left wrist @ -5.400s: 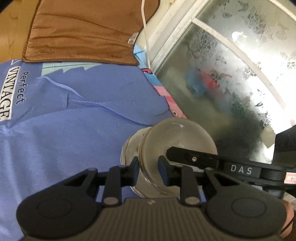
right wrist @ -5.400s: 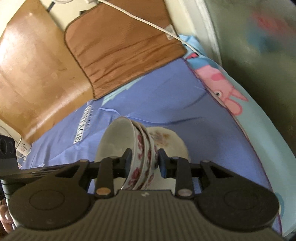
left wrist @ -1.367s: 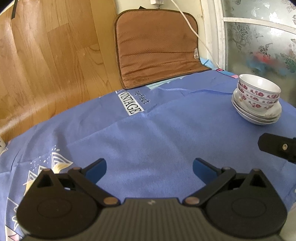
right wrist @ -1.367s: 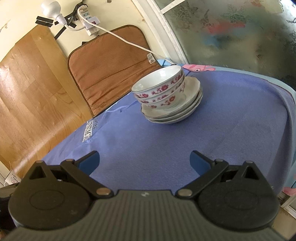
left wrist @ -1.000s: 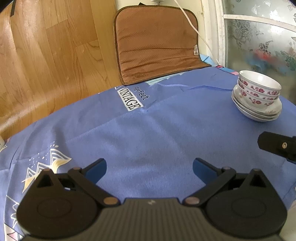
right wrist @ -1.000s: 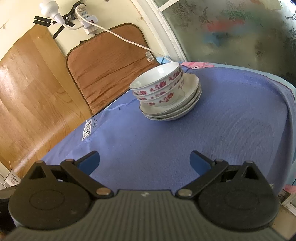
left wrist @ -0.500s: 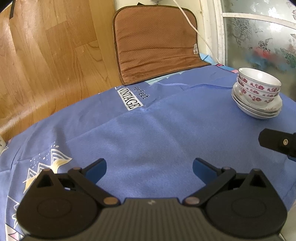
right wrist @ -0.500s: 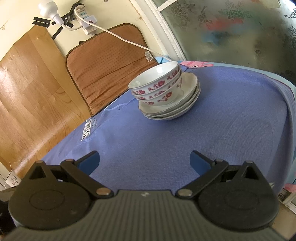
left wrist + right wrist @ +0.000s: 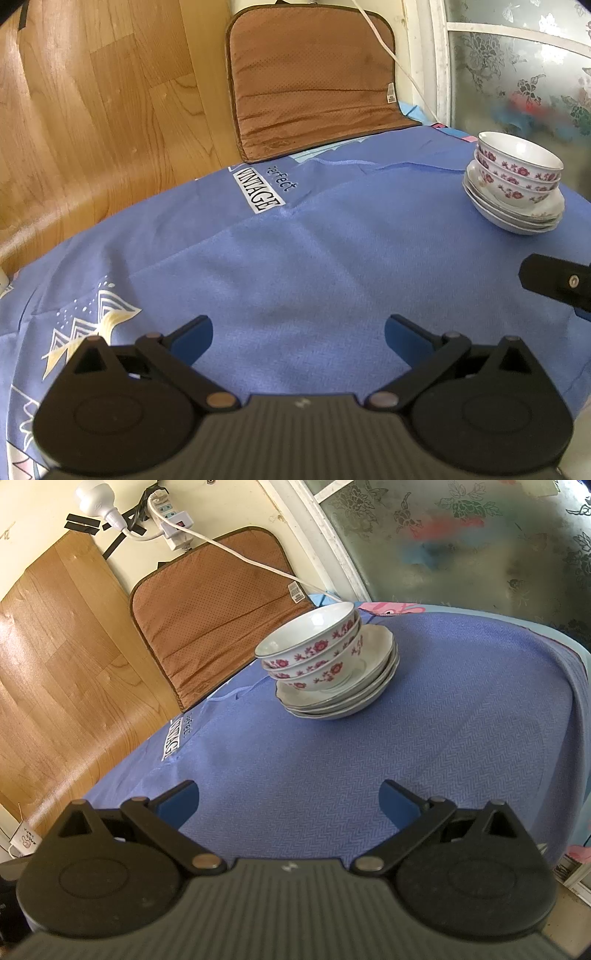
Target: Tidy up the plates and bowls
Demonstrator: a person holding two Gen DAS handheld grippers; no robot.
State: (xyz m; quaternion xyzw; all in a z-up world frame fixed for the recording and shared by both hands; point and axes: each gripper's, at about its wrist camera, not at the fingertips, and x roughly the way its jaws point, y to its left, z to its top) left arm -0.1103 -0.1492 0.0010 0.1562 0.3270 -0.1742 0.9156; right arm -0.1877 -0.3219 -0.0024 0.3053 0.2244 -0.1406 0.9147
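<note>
Three white bowls with red flowers point(image 9: 314, 651) sit nested on a stack of white plates point(image 9: 343, 701) on the blue tablecloth. The bowls point(image 9: 517, 166) and plates point(image 9: 517, 218) also show at the far right of the left wrist view. My left gripper point(image 9: 298, 338) is open and empty, low over the cloth, well back and left of the stack. My right gripper point(image 9: 289, 800) is open and empty, facing the stack from a distance. Part of the right gripper point(image 9: 557, 284) shows at the right edge of the left wrist view.
A brown cushion point(image 9: 314, 81) leans against the wall behind the table. A white cable point(image 9: 236, 554) runs from a power strip point(image 9: 170, 520) across it. A frosted glass door point(image 9: 461, 539) stands at the right. The table edge point(image 9: 576, 686) drops off at the right of the stack.
Both grippers let go of the bowls and drew back from the stack, now open. Over the last second they have barely moved.
</note>
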